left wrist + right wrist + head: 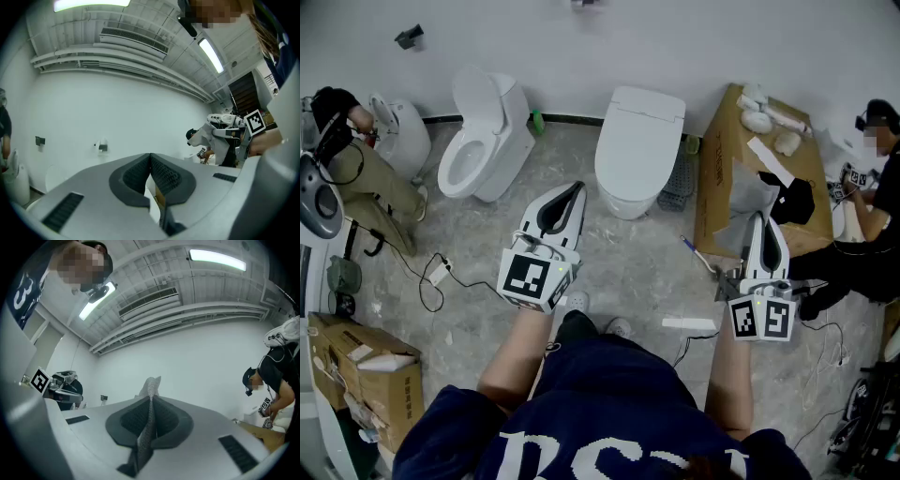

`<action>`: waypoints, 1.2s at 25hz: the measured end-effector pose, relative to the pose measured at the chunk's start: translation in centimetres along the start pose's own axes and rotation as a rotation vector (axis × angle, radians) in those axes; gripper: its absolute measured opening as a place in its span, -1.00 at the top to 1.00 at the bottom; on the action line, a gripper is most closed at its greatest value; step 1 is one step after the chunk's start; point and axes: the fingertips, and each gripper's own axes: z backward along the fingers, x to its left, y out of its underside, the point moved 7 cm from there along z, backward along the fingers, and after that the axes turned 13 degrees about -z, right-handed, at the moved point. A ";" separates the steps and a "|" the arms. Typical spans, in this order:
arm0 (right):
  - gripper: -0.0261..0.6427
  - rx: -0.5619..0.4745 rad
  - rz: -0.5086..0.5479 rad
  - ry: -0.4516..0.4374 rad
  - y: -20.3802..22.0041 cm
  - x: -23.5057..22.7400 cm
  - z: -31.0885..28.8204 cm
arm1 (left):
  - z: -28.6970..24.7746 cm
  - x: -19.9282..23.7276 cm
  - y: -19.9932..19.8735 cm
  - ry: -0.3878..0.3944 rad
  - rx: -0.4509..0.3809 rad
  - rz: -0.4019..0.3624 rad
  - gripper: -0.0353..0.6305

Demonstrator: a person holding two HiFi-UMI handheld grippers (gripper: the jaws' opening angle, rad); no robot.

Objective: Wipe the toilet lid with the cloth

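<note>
The white toilet with its lid (639, 131) down stands against the far wall, ahead of both grippers. My right gripper (766, 223) (151, 398) is shut on a grey mesh cloth (151, 385). The cloth (748, 202) spreads up and left of its tips, in front of a cardboard box. In the left gripper view the same cloth (212, 137) hangs from the right gripper. My left gripper (572, 194) (150, 157) is shut with nothing in it, held in the air short of the toilet's front left. Both grippers point at the wall, away from the lid.
A second toilet (483, 141) with its seat raised stands to the left, with a green bottle (537, 122) beside it. A large cardboard box (717, 178) with white items stands right of the closed toilet. People crouch at far left (347, 169) and far right (872, 197). Cables (431, 277) lie on the floor.
</note>
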 end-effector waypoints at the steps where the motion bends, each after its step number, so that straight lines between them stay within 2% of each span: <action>1: 0.85 0.001 0.001 0.000 0.1 0.0 0.0 | -0.1 0.0 0.1 0.000 0.001 0.000 0.85; 11: 0.85 -0.044 0.030 -0.035 -0.3 1.0 0.6 | 0.4 0.2 0.3 -0.005 -0.002 0.013 0.85; 20: 0.85 -0.039 -0.003 -0.051 0.5 1.2 -1.7 | -0.2 1.6 0.9 -0.021 0.012 0.017 0.85; 25: 0.85 -0.030 0.001 -0.038 1.4 0.9 -4.2 | -2.7 3.1 2.4 -0.012 0.011 0.036 0.85; 30: 0.85 -0.030 0.006 -0.028 2.4 0.0 -9.1 | -7.2 6.2 3.6 0.004 0.009 0.042 0.85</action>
